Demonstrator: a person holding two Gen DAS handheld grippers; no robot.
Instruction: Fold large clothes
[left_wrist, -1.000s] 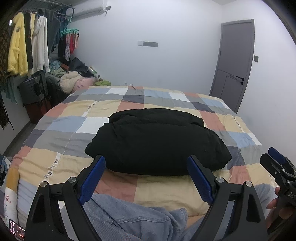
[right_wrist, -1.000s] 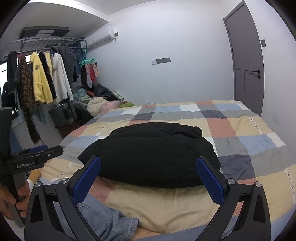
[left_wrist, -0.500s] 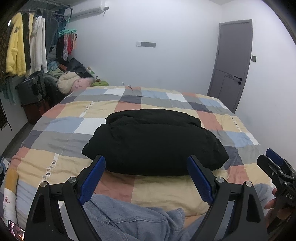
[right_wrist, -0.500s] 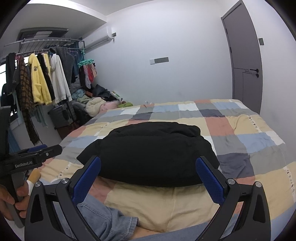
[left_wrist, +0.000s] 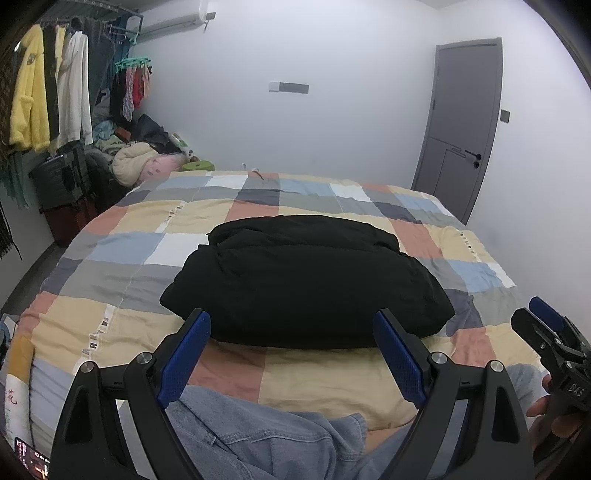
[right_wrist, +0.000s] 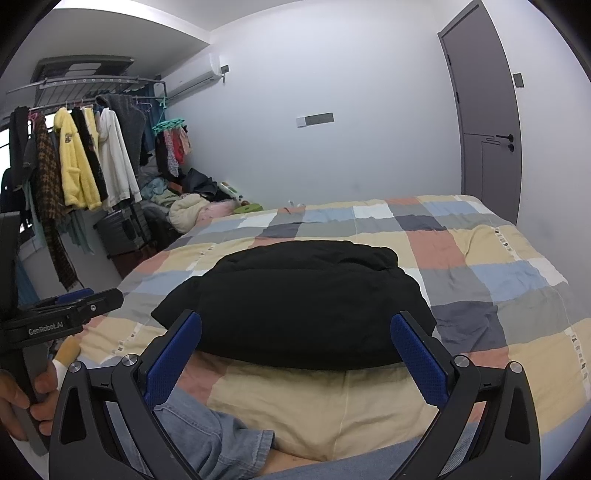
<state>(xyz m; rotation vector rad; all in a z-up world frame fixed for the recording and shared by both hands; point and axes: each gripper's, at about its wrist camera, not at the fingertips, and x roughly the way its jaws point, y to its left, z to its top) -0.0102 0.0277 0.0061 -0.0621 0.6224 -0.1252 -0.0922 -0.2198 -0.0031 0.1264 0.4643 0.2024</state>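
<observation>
A black padded jacket (left_wrist: 303, 280) lies folded into a thick bundle in the middle of the checked bed cover (left_wrist: 122, 243); it also shows in the right wrist view (right_wrist: 295, 302). My left gripper (left_wrist: 291, 354) is open and empty, held above the bed's near edge, short of the jacket. My right gripper (right_wrist: 295, 362) is open and empty too, level with it. Each gripper shows at the side of the other's view: the right one (left_wrist: 550, 332) and the left one (right_wrist: 70, 314).
A denim garment (left_wrist: 266, 439) lies at the bed's near edge under the grippers. A clothes rail with hanging coats (right_wrist: 81, 158), a dark suitcase (left_wrist: 59, 177) and piled clothes (left_wrist: 136, 166) stand left. A grey door (left_wrist: 465, 122) is at the far right.
Both grippers have drawn back and shifted a little; the jacket sits slightly lower and left in view. Both stay open and the jacket has not moved.
</observation>
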